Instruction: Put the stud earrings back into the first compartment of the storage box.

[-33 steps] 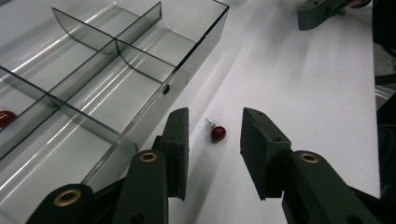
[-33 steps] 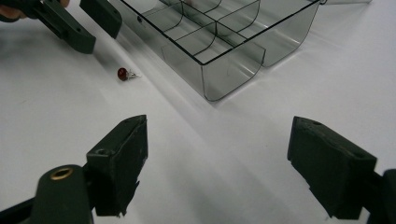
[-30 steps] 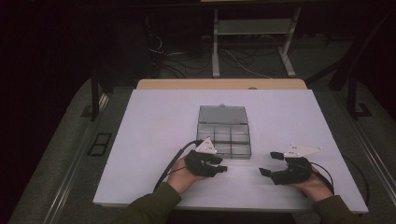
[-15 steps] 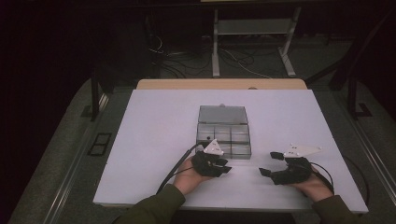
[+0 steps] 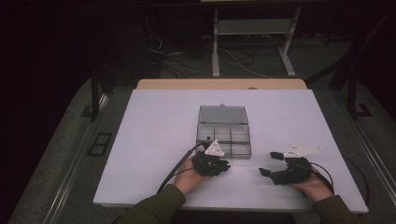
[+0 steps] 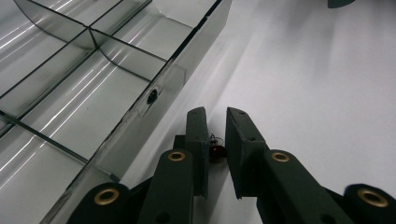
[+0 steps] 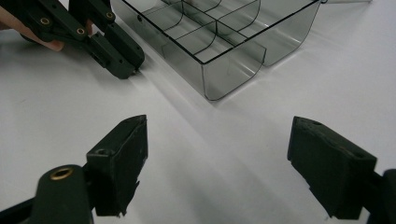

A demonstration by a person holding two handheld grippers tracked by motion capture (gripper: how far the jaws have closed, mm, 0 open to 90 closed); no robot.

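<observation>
The left gripper (image 6: 215, 135) has its 2 jaws nearly closed around a tiny dark red piece with fine wire legs (image 6: 216, 150), perhaps a small electronic part, lying on the white table (image 5: 154, 121) just beside the near wall of the clear compartment box (image 5: 223, 131). The right gripper (image 7: 215, 158) rests wide apart, holding nothing. I judge this a pickup; next comes a lift over the wall into 1 compartment. No readable label anywhere.
</observation>
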